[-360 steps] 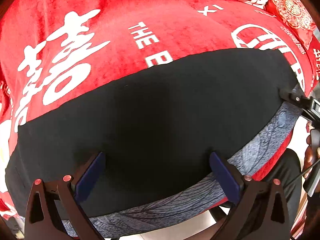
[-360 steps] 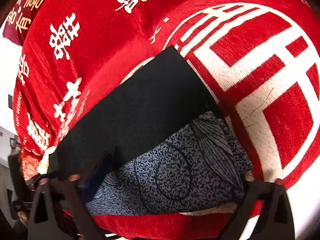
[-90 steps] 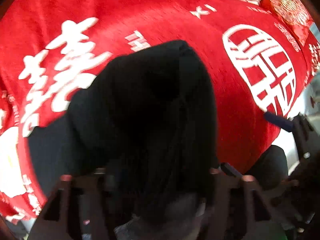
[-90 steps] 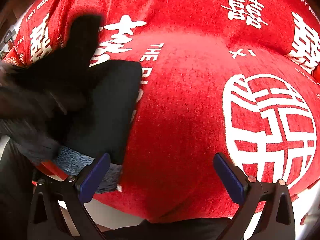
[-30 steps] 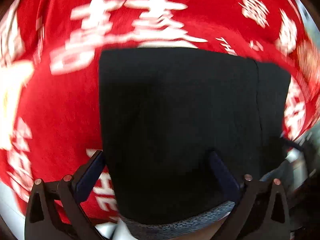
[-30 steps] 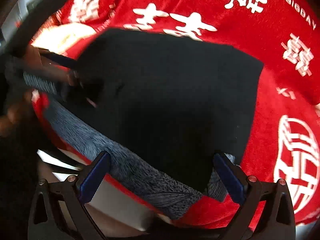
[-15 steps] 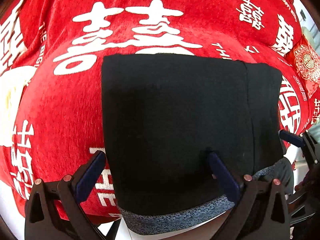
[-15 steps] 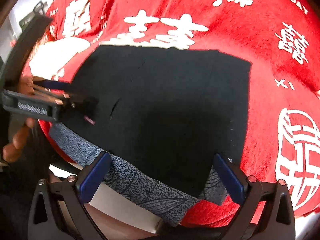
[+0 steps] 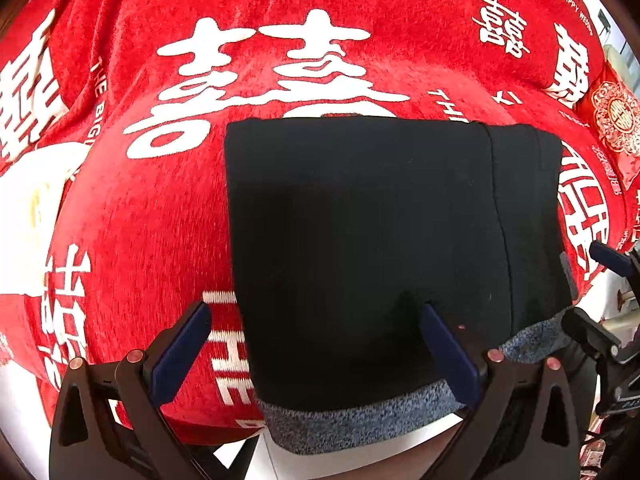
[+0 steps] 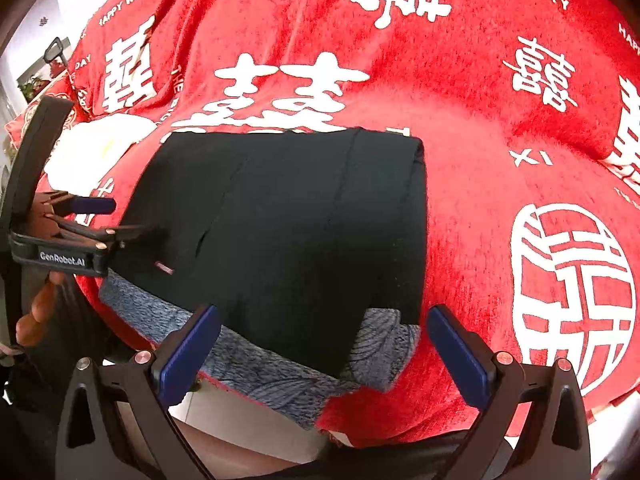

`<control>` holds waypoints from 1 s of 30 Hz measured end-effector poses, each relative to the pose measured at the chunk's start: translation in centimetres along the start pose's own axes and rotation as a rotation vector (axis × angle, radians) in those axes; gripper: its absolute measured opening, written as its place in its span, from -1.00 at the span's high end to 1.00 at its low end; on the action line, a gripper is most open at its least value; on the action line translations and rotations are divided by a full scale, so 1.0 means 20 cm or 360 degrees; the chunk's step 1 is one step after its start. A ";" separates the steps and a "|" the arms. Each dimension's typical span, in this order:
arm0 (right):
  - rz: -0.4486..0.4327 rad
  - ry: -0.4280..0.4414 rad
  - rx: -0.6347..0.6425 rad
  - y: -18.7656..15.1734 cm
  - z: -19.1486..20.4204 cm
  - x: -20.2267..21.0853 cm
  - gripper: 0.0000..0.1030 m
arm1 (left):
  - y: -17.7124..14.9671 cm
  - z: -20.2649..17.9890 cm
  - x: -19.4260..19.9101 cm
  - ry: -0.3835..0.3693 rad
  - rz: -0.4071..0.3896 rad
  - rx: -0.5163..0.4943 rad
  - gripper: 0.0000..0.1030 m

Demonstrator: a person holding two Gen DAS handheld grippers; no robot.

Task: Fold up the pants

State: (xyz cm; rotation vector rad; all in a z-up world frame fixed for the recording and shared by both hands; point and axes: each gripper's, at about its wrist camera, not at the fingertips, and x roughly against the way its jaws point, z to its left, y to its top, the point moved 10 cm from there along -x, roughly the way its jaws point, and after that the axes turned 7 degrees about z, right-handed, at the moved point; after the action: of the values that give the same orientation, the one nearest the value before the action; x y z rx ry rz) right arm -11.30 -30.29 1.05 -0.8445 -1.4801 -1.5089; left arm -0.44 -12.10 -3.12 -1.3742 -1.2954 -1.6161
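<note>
The black pants [image 9: 380, 232] [image 10: 296, 216] lie folded into a flat rectangle on the red cover, with a grey patterned cloth [image 9: 360, 420] [image 10: 272, 364] sticking out under their near edge. My left gripper [image 9: 316, 344] hovers open over the pants' near left part, nothing between its blue pads. My right gripper [image 10: 324, 344] is open above the pants' near right corner. From the right wrist view the left gripper [image 10: 116, 216] shows at the pants' left edge, held by a hand [image 10: 36, 312]. A blue fingertip of the right gripper [image 9: 608, 256] shows at the right edge of the left wrist view.
A red cover with large white characters [image 9: 280, 68] [image 10: 520, 120] spreads over the whole surface. A white patch [image 10: 96, 140] lies on it left of the pants. The cover's near edge drops off just below the grey cloth. A red cushion [image 9: 616, 120] sits far right.
The long pants got folded over into a compact rectangle and released. In the last second both grippers pulled back slightly toward the near edge, still open.
</note>
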 end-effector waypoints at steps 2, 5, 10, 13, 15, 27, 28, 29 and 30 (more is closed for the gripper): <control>0.0008 0.0014 0.0042 -0.01 0.05 0.00 -1.00 | -0.03 0.01 0.00 0.0011 0.0003 0.0000 -1.00; 0.0046 0.0089 0.0138 -0.06 0.17 -0.04 -1.00 | -0.08 0.03 -0.02 0.0032 0.0022 -0.0001 -1.00; 0.0209 0.0111 0.0240 -0.15 0.25 -0.20 -1.00 | -0.12 0.05 -0.06 -0.0031 0.0050 0.0058 -1.00; 0.0119 0.0224 0.0210 -0.04 0.26 -0.08 -1.00 | -0.13 0.05 -0.02 0.0014 0.0007 0.0004 -1.00; -0.0003 0.0256 0.0197 0.09 0.23 0.01 -1.00 | -0.14 0.05 -0.03 0.0023 0.0003 -0.0025 -1.00; 0.0077 0.0140 0.0111 0.46 0.08 -0.29 -1.00 | -0.12 0.04 0.00 -0.0032 0.0015 -0.0035 -1.00; 0.0031 0.0138 0.0144 0.43 0.10 -0.22 -1.00 | -0.12 0.05 0.01 -0.0042 0.0000 -0.0039 -1.00; 0.0002 0.0138 0.0161 0.39 0.10 -0.16 -1.00 | -0.11 0.07 0.03 -0.0062 -0.0014 -0.0038 -1.00; -0.0026 0.0130 0.0169 0.34 0.10 -0.11 -1.00 | -0.11 0.07 0.04 -0.0087 -0.0022 -0.0036 -1.00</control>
State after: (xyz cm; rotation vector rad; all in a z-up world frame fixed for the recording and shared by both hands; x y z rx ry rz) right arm -4.48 -27.81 2.13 -0.7016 -1.4961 -1.4460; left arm -2.15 -9.92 -2.91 -1.4355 -1.3245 -1.6169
